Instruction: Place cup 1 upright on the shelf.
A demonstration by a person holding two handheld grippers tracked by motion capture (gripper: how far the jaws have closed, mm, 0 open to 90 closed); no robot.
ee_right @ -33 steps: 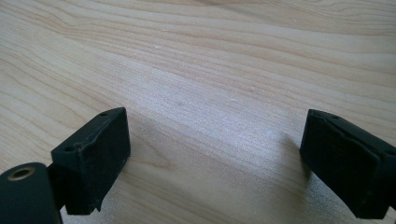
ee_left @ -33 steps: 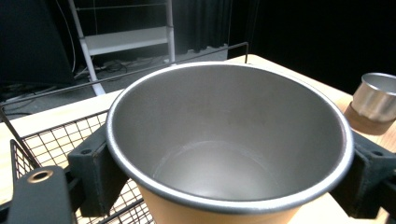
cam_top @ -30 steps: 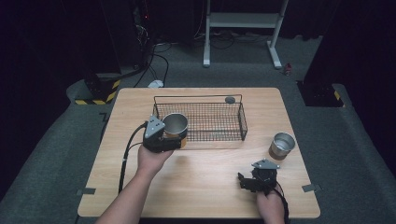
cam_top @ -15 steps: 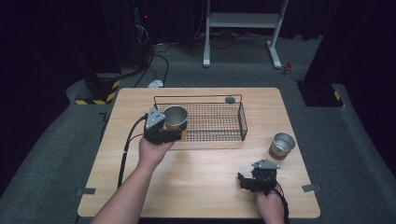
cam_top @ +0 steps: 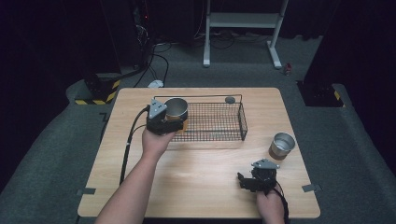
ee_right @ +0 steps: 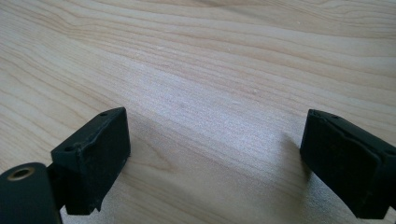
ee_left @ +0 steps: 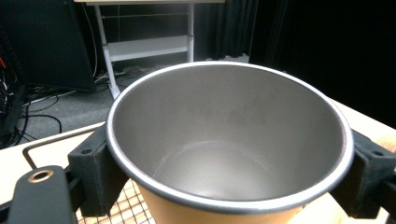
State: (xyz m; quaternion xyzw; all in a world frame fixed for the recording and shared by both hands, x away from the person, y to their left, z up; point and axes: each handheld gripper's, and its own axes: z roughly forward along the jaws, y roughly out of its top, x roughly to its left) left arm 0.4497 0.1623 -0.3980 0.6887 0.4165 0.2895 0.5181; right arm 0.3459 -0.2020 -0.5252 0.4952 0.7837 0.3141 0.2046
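My left gripper (cam_top: 169,122) is clamped on a cup (cam_top: 176,108), one black jaw pressed to each side of it just under the rim, as my left gripper view shows. That cup (ee_left: 229,149) has a steel lining, a tan outer wall and nothing inside; I see a bare, dull bottom. From above, it hangs over the left end of the basket (cam_top: 210,122), at the basket's near-left corner, but I cannot tell whether its base touches the wire floor or is held clear of it. The basket is a black wire tray lying lengthwise across the far half of the table (cam_top: 196,172); its mesh floor looks bare apart from the cup, and a small dark round thing (cam_top: 229,99) sits at its far rim, too small for me to name. My right gripper (cam_top: 246,180) is well off the basket's near-right corner, low over the wood, its jaws spread wide with only bare table (ee_right: 224,84) between them. A second cup (cam_top: 281,146), steel with a brownish lower wall, stands upright on the table to the right of the basket, between it and my right gripper; its inside is hard to read from above. My left forearm is cut off by the bottom edge of the high view.
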